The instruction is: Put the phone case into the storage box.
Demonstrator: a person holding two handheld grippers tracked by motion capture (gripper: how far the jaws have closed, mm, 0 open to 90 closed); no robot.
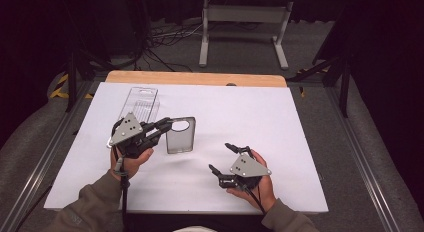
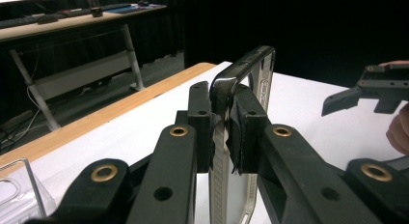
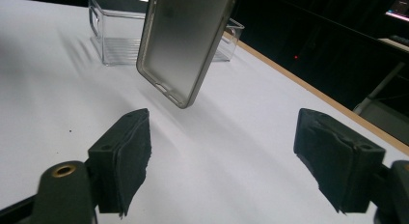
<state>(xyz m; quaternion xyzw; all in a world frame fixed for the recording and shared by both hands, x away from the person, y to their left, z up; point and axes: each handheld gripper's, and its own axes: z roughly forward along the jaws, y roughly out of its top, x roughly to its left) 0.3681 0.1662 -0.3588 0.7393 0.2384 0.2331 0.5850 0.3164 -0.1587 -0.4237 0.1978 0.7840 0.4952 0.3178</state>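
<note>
A translucent grey phone case hangs just above the white table sheet, left of the middle. My left gripper is shut on its upper rim near the camera cutout. In the left gripper view the pads pinch the case's edge, which stands upright between them. My right gripper is low over the sheet at the front right, open, with nothing between its jaws. From the right gripper view the case hangs tilted ahead, apart from the pads.
A clear plastic box lies at the back left of the sheet, behind the case. The table's wooden far edge borders the sheet. Beyond it stand a metal frame and floor cables.
</note>
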